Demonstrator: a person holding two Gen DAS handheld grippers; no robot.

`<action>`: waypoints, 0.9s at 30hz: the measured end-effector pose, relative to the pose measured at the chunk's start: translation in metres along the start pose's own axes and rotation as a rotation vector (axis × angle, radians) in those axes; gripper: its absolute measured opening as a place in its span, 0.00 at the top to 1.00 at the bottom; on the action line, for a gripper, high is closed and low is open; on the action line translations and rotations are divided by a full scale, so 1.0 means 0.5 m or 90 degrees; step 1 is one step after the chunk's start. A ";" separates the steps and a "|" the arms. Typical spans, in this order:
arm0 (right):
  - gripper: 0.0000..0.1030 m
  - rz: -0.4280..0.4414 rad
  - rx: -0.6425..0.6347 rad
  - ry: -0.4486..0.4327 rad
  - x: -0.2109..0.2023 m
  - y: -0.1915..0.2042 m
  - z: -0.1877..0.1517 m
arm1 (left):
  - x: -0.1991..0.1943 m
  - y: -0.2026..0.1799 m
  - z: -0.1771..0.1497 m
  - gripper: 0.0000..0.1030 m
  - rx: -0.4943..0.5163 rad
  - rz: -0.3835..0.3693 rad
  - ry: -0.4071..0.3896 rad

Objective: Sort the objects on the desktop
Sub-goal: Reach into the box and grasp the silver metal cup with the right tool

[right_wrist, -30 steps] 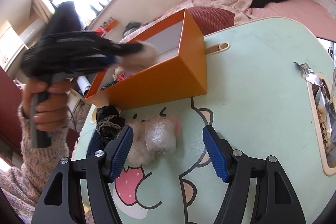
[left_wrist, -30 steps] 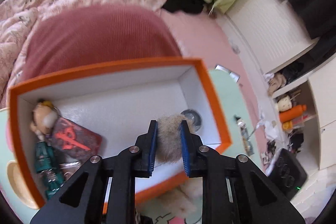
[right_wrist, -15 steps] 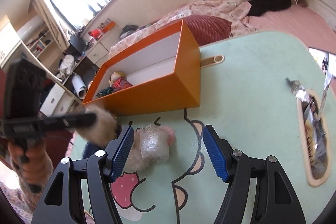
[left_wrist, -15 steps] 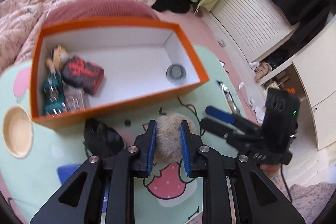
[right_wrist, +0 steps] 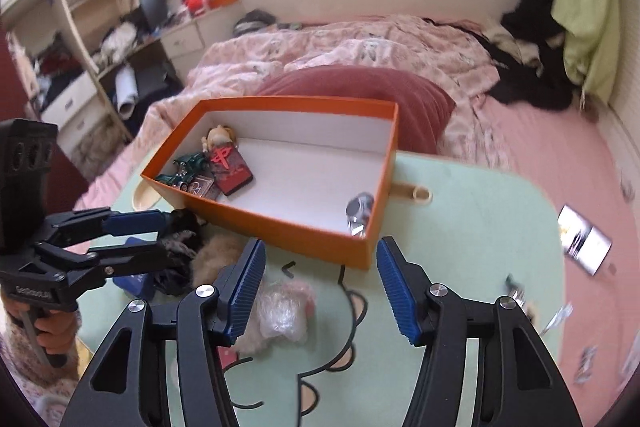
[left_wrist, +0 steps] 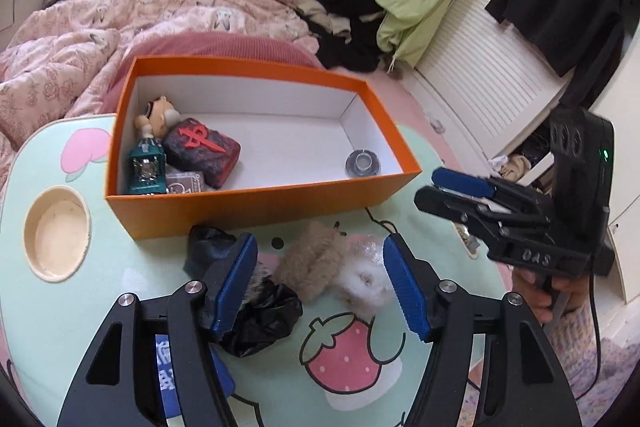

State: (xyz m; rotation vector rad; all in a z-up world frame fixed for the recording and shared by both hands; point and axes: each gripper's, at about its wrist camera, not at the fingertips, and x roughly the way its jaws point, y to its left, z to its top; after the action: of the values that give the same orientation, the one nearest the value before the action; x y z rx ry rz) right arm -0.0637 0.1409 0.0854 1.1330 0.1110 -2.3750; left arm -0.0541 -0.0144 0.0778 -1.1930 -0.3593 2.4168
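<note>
On the green table stands an orange box [left_wrist: 260, 203] holding a figurine, a green toy car [left_wrist: 146, 167], a dark block with a red sign [left_wrist: 202, 149] and a small metal disc [left_wrist: 362, 163]. My left gripper [left_wrist: 320, 283] hovers in front of the box, its jaws opening. A beige fluffy ball [left_wrist: 310, 263] lies loose on the table between them, beside a white bubble-wrapped bundle [left_wrist: 366, 271]. My right gripper [right_wrist: 320, 291] is raised over the box's near wall [right_wrist: 280, 231] with its jaws closing on nothing. The bundle [right_wrist: 282, 311] lies below its left finger.
A black crumpled cloth [left_wrist: 260, 315] and a blue packet [left_wrist: 172, 379] lie under my left finger. A round cup recess [left_wrist: 56, 233] is at the table's left. Foil wrappers [right_wrist: 516, 291] sit at the right edge. A bed with a red pillow [right_wrist: 360, 87] lies beyond.
My left gripper drew back from over the box to the table in front of it, then opened and let go of the fluffy ball. My right gripper rose, rolled, and its jaws narrowed.
</note>
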 end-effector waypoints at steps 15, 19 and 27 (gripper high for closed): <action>0.60 -0.015 -0.452 0.397 0.174 0.065 0.180 | -0.075 0.037 -0.037 0.36 -0.049 -0.065 -0.083; 0.67 -0.048 -0.500 0.506 0.253 0.073 0.168 | -0.072 0.042 -0.041 0.36 -0.059 -0.084 -0.084; 0.78 -0.080 -0.502 0.678 0.355 0.050 0.136 | -0.072 0.040 -0.048 0.36 -0.059 -0.102 -0.087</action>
State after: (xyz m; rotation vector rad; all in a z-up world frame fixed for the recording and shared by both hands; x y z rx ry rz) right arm -0.1935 0.0282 0.0006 1.7825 1.3411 -1.2879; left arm -0.0204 -0.0482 0.0804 -0.9984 -0.5917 2.3696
